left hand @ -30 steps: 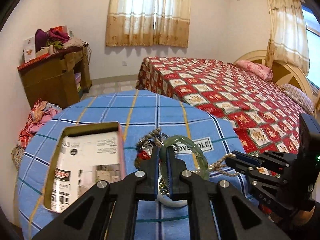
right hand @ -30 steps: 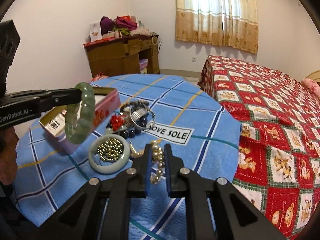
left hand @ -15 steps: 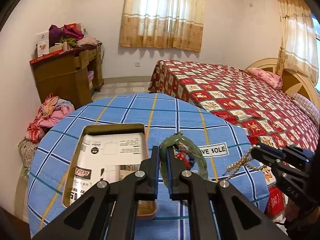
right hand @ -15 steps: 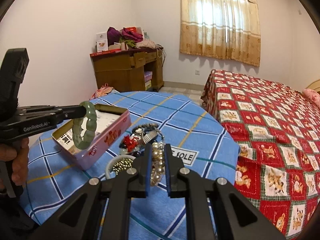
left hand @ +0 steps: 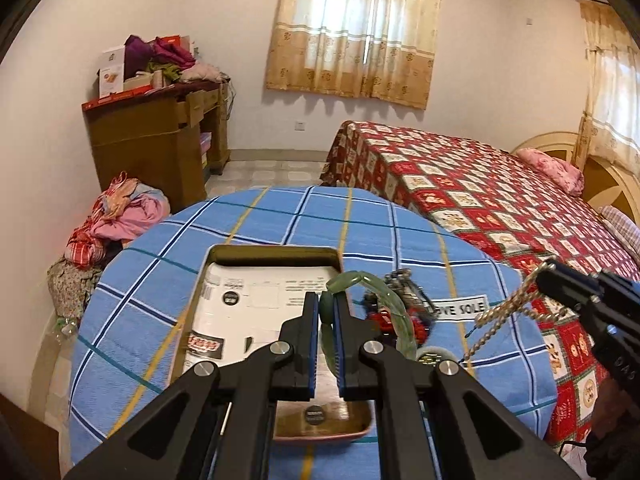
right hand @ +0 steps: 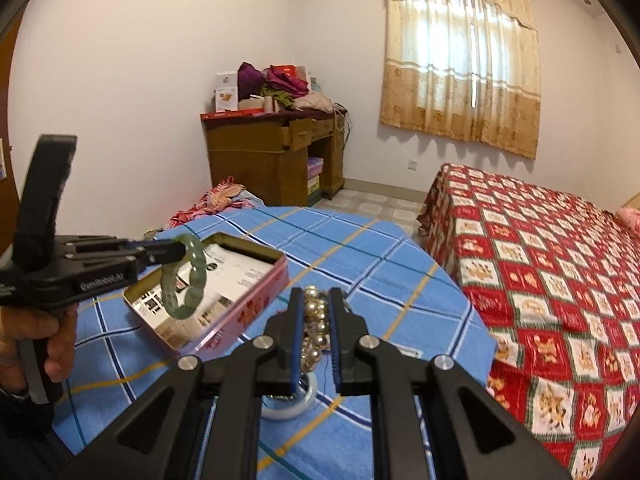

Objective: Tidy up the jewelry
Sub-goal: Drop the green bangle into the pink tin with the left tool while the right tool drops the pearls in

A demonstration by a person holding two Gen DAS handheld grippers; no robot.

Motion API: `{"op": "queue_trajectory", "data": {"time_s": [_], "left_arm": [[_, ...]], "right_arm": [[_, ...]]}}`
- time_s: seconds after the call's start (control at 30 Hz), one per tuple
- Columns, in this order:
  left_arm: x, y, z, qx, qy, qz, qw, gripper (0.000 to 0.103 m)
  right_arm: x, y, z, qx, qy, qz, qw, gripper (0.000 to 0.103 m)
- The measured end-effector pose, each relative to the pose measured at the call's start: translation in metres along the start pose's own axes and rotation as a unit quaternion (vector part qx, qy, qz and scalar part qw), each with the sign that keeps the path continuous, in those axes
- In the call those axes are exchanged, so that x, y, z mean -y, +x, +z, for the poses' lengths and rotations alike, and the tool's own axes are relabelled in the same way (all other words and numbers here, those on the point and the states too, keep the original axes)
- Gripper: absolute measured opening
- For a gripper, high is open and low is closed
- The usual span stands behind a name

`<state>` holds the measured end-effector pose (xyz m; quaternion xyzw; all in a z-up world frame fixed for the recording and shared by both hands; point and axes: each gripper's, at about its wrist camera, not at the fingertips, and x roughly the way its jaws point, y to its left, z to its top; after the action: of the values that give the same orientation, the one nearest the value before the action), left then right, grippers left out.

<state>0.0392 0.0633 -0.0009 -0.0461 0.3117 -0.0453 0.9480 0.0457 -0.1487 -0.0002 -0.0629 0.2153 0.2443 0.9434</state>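
my left gripper [left hand: 327, 310] is clamped on a smooth green bangle [right hand: 184, 278], held above the open pink tin [right hand: 256, 304]. my right gripper [right hand: 316, 312] pinches a pearl strand [right hand: 314, 332]; only the left view shows it dangling [left hand: 500, 320]. a pale bangle [right hand: 294, 408] lies on the blue checked cloth [left hand: 280, 224].
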Motion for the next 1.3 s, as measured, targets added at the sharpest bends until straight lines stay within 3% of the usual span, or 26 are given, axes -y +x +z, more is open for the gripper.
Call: {"op": "queue_trajectory", "data": {"time_s": [0.53, 0.8, 1.07, 1.17, 1.23, 1.3], "left_arm": [[-0.051, 0.026, 0.021, -0.015, -0.02, 0.029, 0.9993, 0.006], [-0.056, 0.057, 0.038, -0.033, 0.003, 0.036, 0.9988, 0.006], [-0.052, 0.084, 0.03, -0.048, 0.036, 0.061, 0.9963, 0.008], [-0.053, 0.085, 0.024, -0.06, 0.035, 0.056, 0.996, 0.017], [-0.056, 0.083, 0.021, -0.057, 0.033, 0.064, 0.9958, 0.047], [-0.059, 0.078, 0.019, -0.046, 0.026, 0.075, 0.9958, 0.068]], "right_arm": [[-0.049, 0.052, 0.049, 0.016, -0.04, 0.045, 0.998, 0.013], [-0.058, 0.094, 0.052, 0.005, -0.042, 0.035, 0.998, 0.013], [-0.058, 0.134, 0.039, -0.026, -0.038, 0.033, 0.998, 0.014], [-0.052, 0.134, 0.033, -0.03, -0.025, 0.03, 0.999, 0.016], [-0.049, 0.133, 0.032, -0.036, -0.019, 0.029, 0.999, 0.026], [-0.047, 0.131, 0.031, -0.036, -0.018, 0.024, 0.999, 0.038]]}}
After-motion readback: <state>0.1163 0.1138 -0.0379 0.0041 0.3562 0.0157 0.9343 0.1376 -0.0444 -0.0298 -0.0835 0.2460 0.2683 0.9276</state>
